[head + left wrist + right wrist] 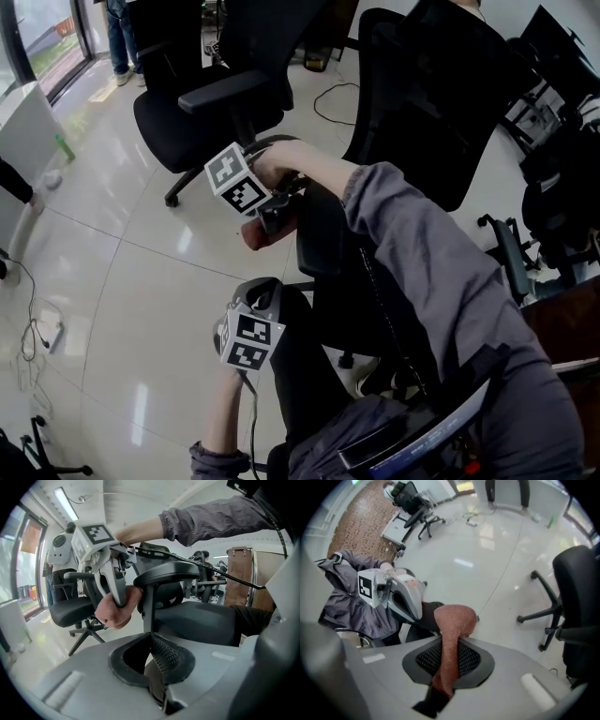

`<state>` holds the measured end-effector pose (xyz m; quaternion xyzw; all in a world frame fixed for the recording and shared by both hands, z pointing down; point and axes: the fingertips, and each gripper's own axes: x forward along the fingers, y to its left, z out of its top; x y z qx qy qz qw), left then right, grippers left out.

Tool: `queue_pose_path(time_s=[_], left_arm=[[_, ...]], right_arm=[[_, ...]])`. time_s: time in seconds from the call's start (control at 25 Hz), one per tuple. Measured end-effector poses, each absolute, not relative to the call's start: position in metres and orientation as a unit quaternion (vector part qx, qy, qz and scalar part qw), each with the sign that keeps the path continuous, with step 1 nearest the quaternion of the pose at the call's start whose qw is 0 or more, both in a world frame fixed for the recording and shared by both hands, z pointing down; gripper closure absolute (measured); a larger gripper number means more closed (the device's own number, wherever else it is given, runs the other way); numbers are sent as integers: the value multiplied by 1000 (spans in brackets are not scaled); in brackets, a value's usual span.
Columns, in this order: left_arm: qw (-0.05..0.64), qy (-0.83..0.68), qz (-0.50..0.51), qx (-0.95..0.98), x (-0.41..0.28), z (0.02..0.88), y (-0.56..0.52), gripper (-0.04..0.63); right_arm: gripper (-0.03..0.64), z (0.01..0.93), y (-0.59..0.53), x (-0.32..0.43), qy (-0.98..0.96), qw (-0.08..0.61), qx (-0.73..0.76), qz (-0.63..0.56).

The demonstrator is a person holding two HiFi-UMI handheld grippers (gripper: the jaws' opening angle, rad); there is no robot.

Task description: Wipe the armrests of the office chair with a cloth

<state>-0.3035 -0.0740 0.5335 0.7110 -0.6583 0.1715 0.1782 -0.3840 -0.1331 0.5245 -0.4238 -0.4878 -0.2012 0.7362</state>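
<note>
You appear to be at the approach step: your right gripper (447, 654) fingers pinch the cloth (453, 623) beside the armrest (166, 573), left gripper (159, 670) fingers pressed together, empty; next, press the cloth along its top.

1 standing person (120, 36) cut off at top edge, legs only — cloth (261, 236) partly hidden beneath right gripper (273, 217)

Right gripper (270, 217) sat ahead of left gripper (255, 298), farther from person's body. Cloth (266, 234) sat between right gripper's jaws, just left of office chair (412, 103). In left gripper view, armrest (166, 573) stood just right of right gripper, with seat (197, 620) behind and below it. Second chair (202, 108) stood farther back, to left. Cables (37, 328) lay on floor (141, 300), far left.
</note>
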Motion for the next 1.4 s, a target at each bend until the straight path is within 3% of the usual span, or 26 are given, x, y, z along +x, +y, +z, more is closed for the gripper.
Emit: queue_pose_path(time_s=[0.24, 0.48, 0.84, 1.12, 1.4], left_arm=[[132, -666, 205, 705, -291, 498, -66, 578], [86, -654, 243, 712, -260, 476, -50, 578], [0, -566, 312, 763, -148, 453, -70, 578], [-48, -496, 331, 801, -68, 441, -109, 578], [-78, -455, 339, 820, -9, 431, -128, 578]], right_arm=[[571, 411, -121, -393, -743, 506, -407, -162], [569, 317, -151, -300, -886, 345, -281, -133], [569, 344, -221, -108, -964, 261, 0, -47], [569, 338, -220, -11, -949, 272, 108, -114], [569, 332, -203, 45, -953, 231, 163, -111]])
